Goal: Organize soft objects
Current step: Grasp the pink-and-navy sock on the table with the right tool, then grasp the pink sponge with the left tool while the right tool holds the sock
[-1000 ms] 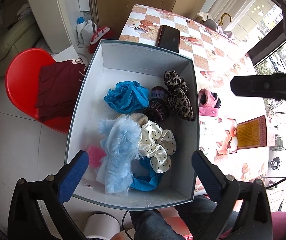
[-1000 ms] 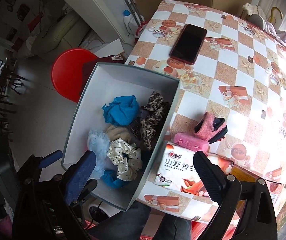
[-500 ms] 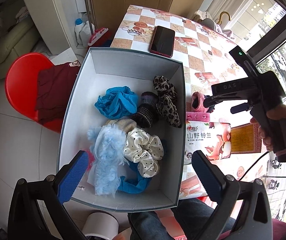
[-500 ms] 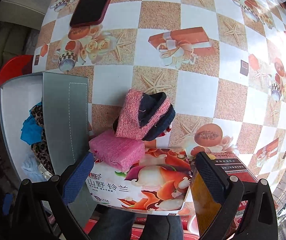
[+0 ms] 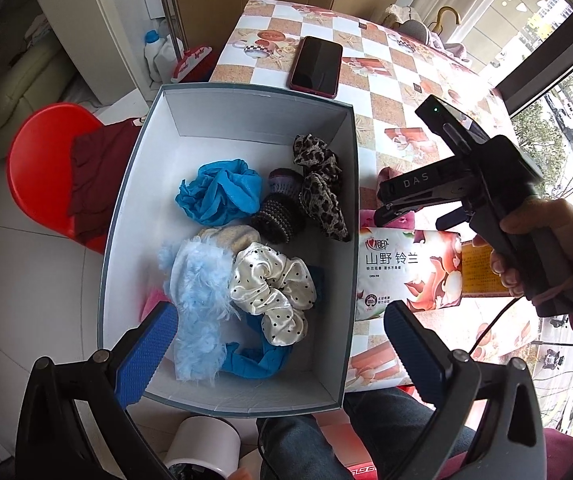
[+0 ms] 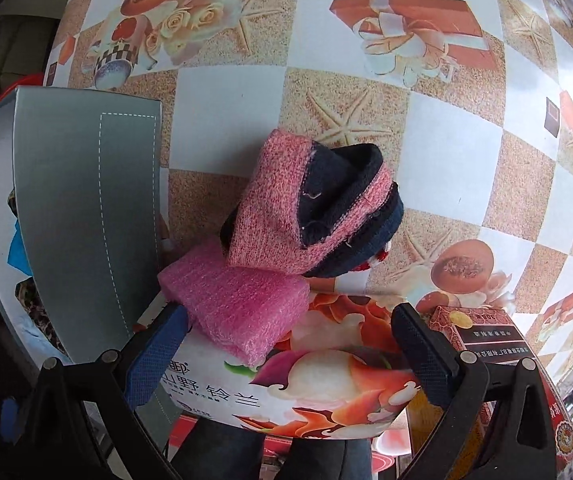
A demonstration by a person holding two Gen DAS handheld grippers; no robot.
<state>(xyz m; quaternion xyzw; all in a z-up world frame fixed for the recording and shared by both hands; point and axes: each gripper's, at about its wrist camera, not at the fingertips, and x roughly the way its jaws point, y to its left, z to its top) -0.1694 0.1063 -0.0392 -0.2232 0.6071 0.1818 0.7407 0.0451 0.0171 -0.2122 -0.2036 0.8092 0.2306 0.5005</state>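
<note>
A grey box holds several soft items: a blue scrunchie, a leopard scrunchie, a dotted white satin scrunchie and a fluffy light-blue piece. My left gripper hovers open above the box's near end. On the table right of the box, a pink sponge lies on a tissue pack, with a pink and navy knit piece just behind. My right gripper is open low over the sponge and pack; in the left wrist view it is held by a hand.
A dark phone lies on the checkered tablecloth beyond the box. A red and yellow carton sits right of the tissue pack. A red chair with dark red cloth stands left of the box.
My right gripper has dropped from high over the box to close above the pink sponge and knit piece. The left gripper has drawn back slightly; the box contents are unchanged.
</note>
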